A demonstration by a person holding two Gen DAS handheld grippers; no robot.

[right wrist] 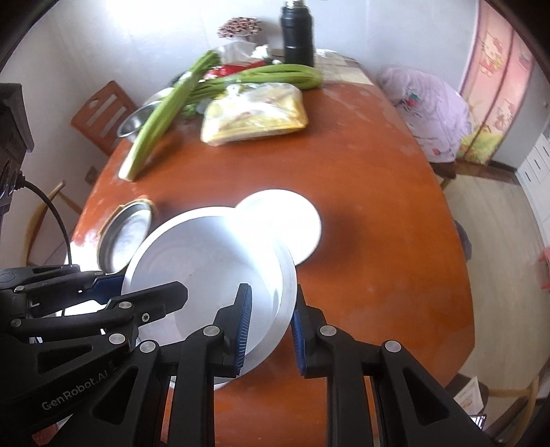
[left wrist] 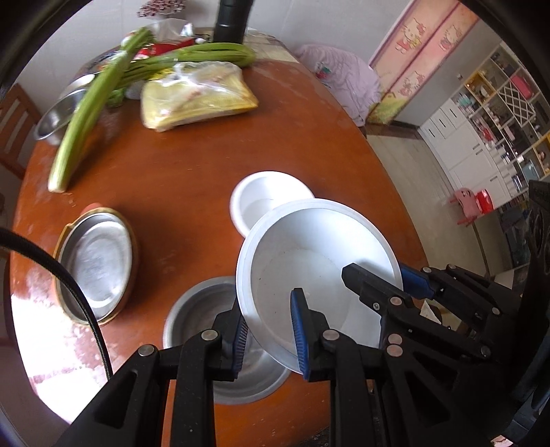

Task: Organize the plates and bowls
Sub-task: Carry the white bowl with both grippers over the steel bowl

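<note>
Both grippers hold one white bowl (left wrist: 319, 261) above the round wooden table (left wrist: 192, 165). My left gripper (left wrist: 271, 330) is shut on its near-left rim. My right gripper (right wrist: 270, 323) is shut on the opposite rim of the same bowl (right wrist: 206, 261) and shows at the right in the left wrist view (left wrist: 374, 278). A second white bowl (left wrist: 264, 199) sits on the table just behind; it also shows in the right wrist view (right wrist: 292, 223). A steel bowl (left wrist: 206, 316) lies under the held bowl. A steel plate with a gold rim (left wrist: 96, 261) lies to the left.
Long green stalks (left wrist: 89, 113), a yellow plastic-wrapped pack (left wrist: 196, 96), a steel basin (left wrist: 58, 113) and a black flask (right wrist: 297, 31) crowd the table's far end. A wooden chair (right wrist: 99, 113) stands far left. A pink-covered chair (right wrist: 429, 103) is at the right.
</note>
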